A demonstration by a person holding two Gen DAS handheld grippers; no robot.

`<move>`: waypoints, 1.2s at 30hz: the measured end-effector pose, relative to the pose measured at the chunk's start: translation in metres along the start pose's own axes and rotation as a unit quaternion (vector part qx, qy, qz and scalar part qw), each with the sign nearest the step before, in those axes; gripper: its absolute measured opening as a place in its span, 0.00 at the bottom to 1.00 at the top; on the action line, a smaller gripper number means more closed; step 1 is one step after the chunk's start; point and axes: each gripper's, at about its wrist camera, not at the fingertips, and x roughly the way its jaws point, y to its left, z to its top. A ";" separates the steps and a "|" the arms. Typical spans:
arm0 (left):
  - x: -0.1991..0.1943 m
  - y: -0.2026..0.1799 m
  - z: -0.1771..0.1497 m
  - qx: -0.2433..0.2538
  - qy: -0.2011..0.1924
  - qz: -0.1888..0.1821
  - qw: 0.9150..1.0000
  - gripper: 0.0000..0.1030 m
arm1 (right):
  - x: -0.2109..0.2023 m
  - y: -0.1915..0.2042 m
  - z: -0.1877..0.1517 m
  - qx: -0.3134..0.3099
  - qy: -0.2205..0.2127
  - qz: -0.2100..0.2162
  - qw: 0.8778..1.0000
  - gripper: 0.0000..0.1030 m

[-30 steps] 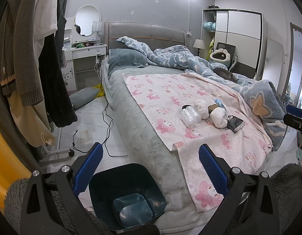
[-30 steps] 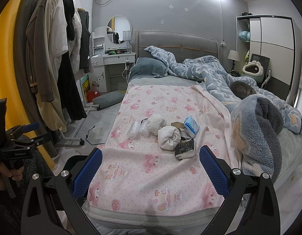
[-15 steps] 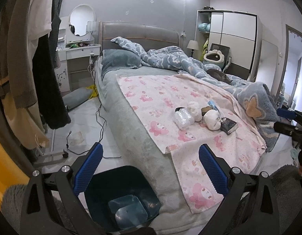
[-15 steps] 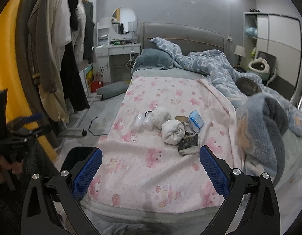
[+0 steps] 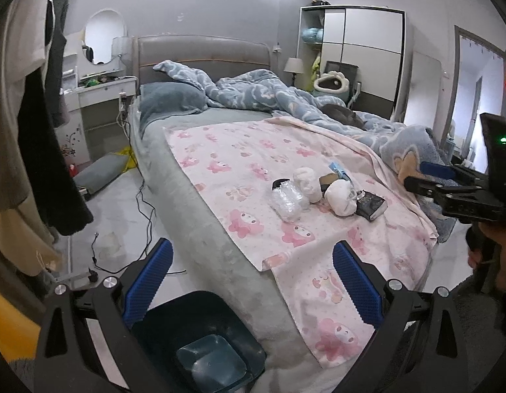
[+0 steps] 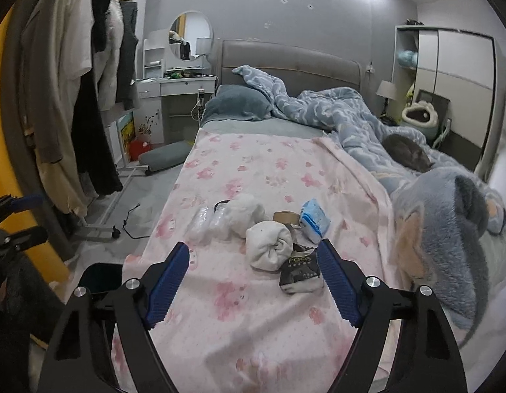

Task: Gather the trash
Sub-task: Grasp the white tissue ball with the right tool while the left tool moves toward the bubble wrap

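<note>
I'm over the pink blanket [image 6: 253, 170] (grey bedroom); trash pile [image 6: 266, 229] mid-bed, bin [image 5: 200, 337] near left, rim cut off. Right gripper [image 6: 253, 281] closing, nothing pinched; left gripper [image 5: 253, 281] spread, empty.

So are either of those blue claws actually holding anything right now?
No, neither. The left claw is open above the dark teal bin. The right claw is closing, empty, near the white crumpled tissue wad and the black packet.
</note>
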 end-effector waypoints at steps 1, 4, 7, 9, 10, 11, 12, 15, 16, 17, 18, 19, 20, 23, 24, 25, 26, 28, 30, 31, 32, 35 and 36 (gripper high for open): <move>0.004 0.003 0.001 -0.003 0.004 -0.007 1.000 0.96 | 0.005 -0.002 -0.001 0.003 0.001 0.003 1.000 0.79; 0.016 0.010 0.006 -0.009 0.013 -0.018 1.000 0.96 | 0.022 -0.002 -0.003 -0.001 0.018 0.003 1.000 0.79; 0.032 0.016 0.010 0.002 0.019 -0.007 1.000 0.96 | 0.035 0.001 -0.004 -0.020 0.031 -0.001 0.999 0.79; 0.041 0.020 0.013 0.000 0.023 -0.009 1.000 0.96 | 0.043 0.004 -0.003 -0.029 0.038 -0.002 0.999 0.78; 0.046 0.022 0.015 -0.002 0.025 -0.013 1.000 0.96 | 0.048 0.004 -0.003 -0.033 0.041 -0.004 0.999 0.76; 0.051 0.023 0.017 -0.001 0.027 -0.016 1.000 0.96 | 0.053 0.005 -0.002 -0.038 0.045 -0.004 0.998 0.76; 0.057 0.023 0.020 0.005 0.027 -0.019 0.999 0.96 | 0.059 0.005 -0.001 -0.040 0.049 -0.005 0.998 0.75; 0.073 0.023 0.023 0.014 0.031 -0.028 0.999 0.96 | 0.074 0.000 0.001 -0.031 0.061 0.005 0.998 0.74; 0.078 0.023 0.023 0.012 0.034 -0.033 0.999 0.96 | 0.078 0.000 0.001 -0.033 0.063 0.005 0.997 0.73; 0.085 0.024 0.025 0.005 0.039 -0.041 0.998 0.95 | 0.082 0.000 0.002 -0.037 0.066 0.005 0.997 0.73; 0.089 0.024 0.025 0.002 0.040 -0.047 0.998 0.95 | 0.087 0.000 0.002 -0.040 0.069 0.005 0.997 0.73; 0.093 0.025 0.026 0.001 0.041 -0.049 0.998 0.95 | 0.091 0.001 0.002 -0.042 0.072 0.005 0.997 0.73; 0.097 0.024 0.026 0.002 0.042 -0.051 0.998 0.95 | 0.097 0.001 0.002 -0.047 0.077 0.004 0.996 0.73; 0.114 0.024 0.029 0.000 0.054 -0.058 0.997 0.87 | 0.111 0.003 0.002 -0.064 0.089 -0.003 0.994 0.71; 0.118 0.024 0.029 -0.003 0.058 -0.060 0.996 0.84 | 0.114 0.004 0.001 -0.070 0.092 -0.006 0.993 0.71; 0.124 0.025 0.030 -0.009 0.063 -0.064 0.996 0.84 | 0.118 0.005 0.001 -0.078 0.094 -0.011 0.992 0.71; 0.129 0.026 0.030 -0.016 0.066 -0.069 0.995 0.84 | 0.122 0.006 0.001 -0.086 0.096 -0.015 0.991 0.71; 0.136 0.027 0.031 -0.022 0.071 -0.077 0.994 0.84 | 0.133 0.009 0.000 -0.106 0.104 -0.029 0.989 0.68; 0.143 0.024 0.032 -0.021 0.074 -0.086 0.993 0.84 | 0.143 0.009 -0.001 -0.115 0.114 -0.038 0.986 0.66; 0.147 0.023 0.032 -0.019 0.077 -0.090 0.993 0.84 | 0.149 0.010 -0.001 -0.123 0.120 -0.047 0.984 0.65; 0.150 0.021 0.032 -0.017 0.078 -0.092 0.993 0.84 | 0.152 0.010 -0.002 -0.129 0.124 -0.052 0.982 0.64; 0.165 0.017 0.031 -0.013 0.087 -0.094 0.992 0.84 | 0.161 0.010 -0.002 -0.139 0.134 -0.070 0.979 0.56; 0.168 0.016 0.030 -0.013 0.089 -0.096 0.991 0.83 | 0.162 0.009 -0.002 -0.139 0.135 -0.070 0.979 0.53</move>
